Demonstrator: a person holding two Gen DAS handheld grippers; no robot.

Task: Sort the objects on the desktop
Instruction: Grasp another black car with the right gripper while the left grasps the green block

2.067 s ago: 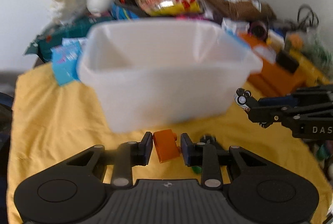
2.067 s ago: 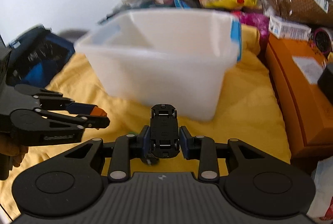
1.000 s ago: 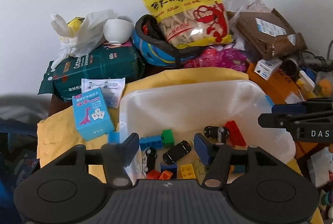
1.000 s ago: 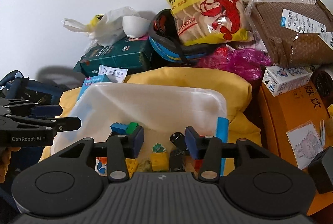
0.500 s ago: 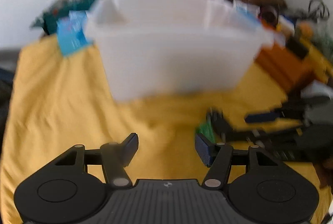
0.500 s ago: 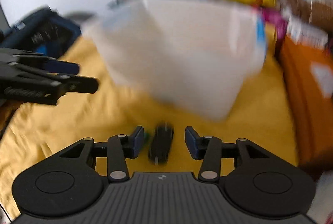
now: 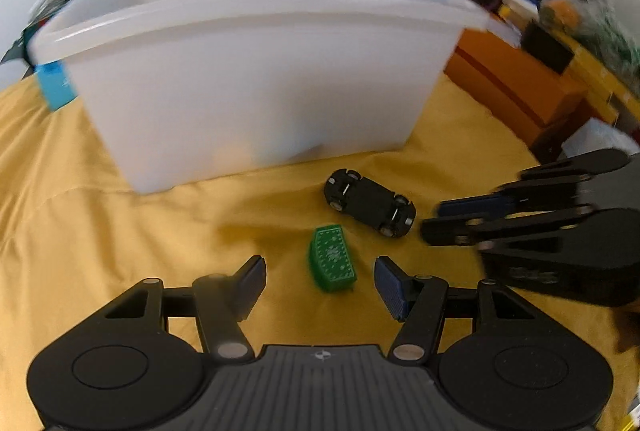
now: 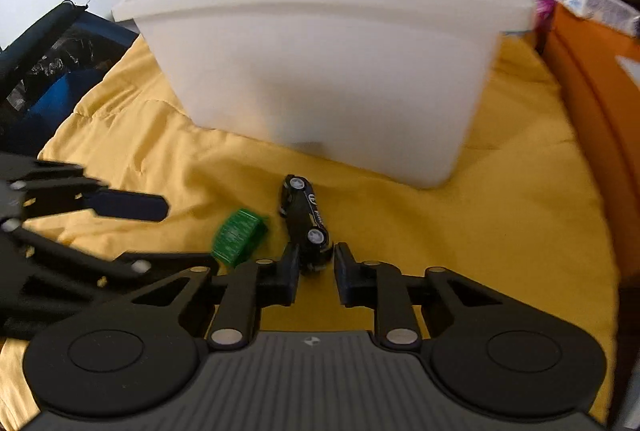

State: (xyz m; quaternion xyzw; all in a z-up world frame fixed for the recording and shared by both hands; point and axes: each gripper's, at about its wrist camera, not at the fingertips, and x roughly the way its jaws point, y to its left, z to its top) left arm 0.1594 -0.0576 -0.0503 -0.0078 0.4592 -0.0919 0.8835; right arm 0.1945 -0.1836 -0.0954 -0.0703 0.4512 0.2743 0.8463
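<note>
A black toy car (image 8: 304,215) lies wheels-out on the yellow cloth (image 8: 500,231) in front of the white plastic bin (image 8: 328,71). My right gripper (image 8: 316,267) is closing, and its pads press on the car's near end. In the left wrist view the car (image 7: 370,203) shows its underside, with the right gripper (image 7: 432,221) at its right end. A small green block (image 7: 332,263) lies between the wide-apart fingers of my open left gripper (image 7: 320,271), touching neither. The right wrist view shows the green block (image 8: 240,237) beside the left gripper (image 8: 156,235).
The bin (image 7: 256,79) stands close behind both toys. An orange box (image 7: 516,87) borders the cloth on the right. A dark blue bag (image 8: 52,63) lies off the cloth's left edge. Snack bags and parcels are piled behind the bin. A blue card box (image 7: 56,87) sits at the bin's left corner.
Both grippers have come down from over the bin to the cloth in front of it. The right jaws have narrowed onto the car. The left jaws stay wide, now around the green block.
</note>
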